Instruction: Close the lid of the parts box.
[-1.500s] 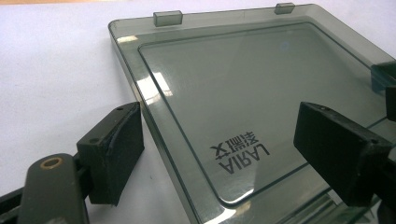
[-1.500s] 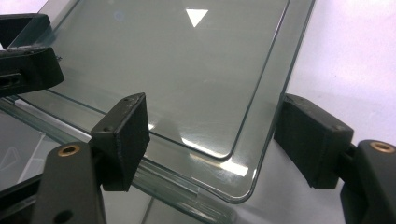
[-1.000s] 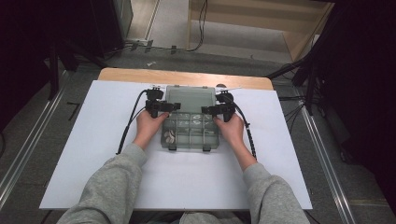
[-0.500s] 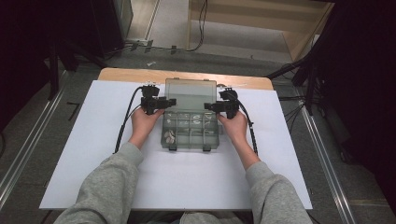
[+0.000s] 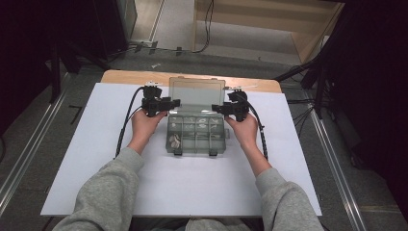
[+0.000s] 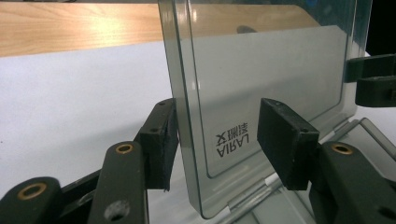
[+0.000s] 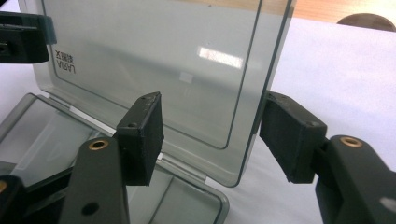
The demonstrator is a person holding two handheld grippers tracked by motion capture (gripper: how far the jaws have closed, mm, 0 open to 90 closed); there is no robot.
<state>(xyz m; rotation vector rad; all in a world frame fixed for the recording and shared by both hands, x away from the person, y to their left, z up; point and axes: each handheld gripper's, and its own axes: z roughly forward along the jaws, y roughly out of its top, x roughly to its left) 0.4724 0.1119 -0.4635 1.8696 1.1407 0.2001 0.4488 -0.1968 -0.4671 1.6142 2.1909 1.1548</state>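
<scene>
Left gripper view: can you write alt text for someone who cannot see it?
A smoky transparent lid of an organiser box stands raised between the two black pads of the left tongs, the left pad against its edge, the right pad apart from it. Behind lie a white table cover and a wooden strip.

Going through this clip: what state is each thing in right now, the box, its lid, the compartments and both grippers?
Lid: raised, standing nearly upright on its hinge.
Organizer box: open, flat on the white sheet.
Compartments: some hold small pale pieces.
Left gripper: jaws straddle the lid's edge, one pad against it, the other apart; they have just been closing.
Right gripper: jaws straddle the opposite edge, a gap on the inner side; also just closing.
</scene>
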